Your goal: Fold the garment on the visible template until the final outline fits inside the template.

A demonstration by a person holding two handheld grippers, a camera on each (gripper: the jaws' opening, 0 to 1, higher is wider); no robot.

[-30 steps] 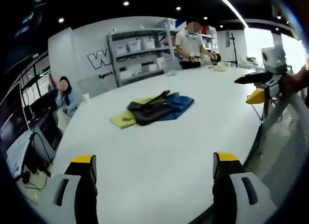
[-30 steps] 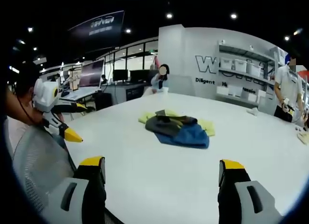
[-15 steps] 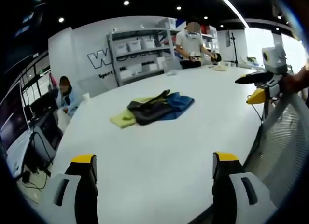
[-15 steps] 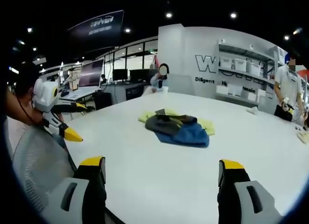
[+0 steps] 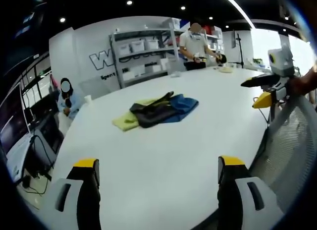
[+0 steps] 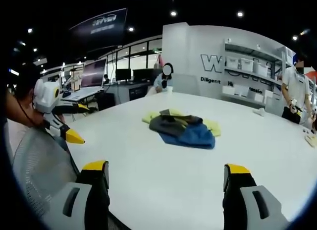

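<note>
Left gripper (image 5: 156, 173): held low over the near edge of the white table (image 5: 163, 155), pointing across it toward the garment; jaws spread wide apart, nothing between them. Seen from the right gripper view, it sits at the left (image 6: 69, 135), above a mesh chair back (image 6: 37, 165), yellow tip angled down, well apart from the garment.

Right gripper (image 6: 166, 178): likewise low at the table edge, aimed at the cloth pile; jaws wide apart and empty. In the left gripper view it appears at the right (image 5: 265, 93), just beyond the table rim, held by a hand.

Garment (image 5: 158, 110): crumpled pile mid-table, dark grey over blue (image 6: 185, 131), unfolded, well apart from both grippers.

Template (image 5: 124, 122): yellow-green sheet lying flat under the garment, edges showing on both sides (image 6: 213, 126).

Table: bare around the pile.

Surroundings: seated person (image 5: 67, 98) at the far side; standing person (image 5: 195, 46) near the shelves (image 5: 143, 54) of white bins.
</note>
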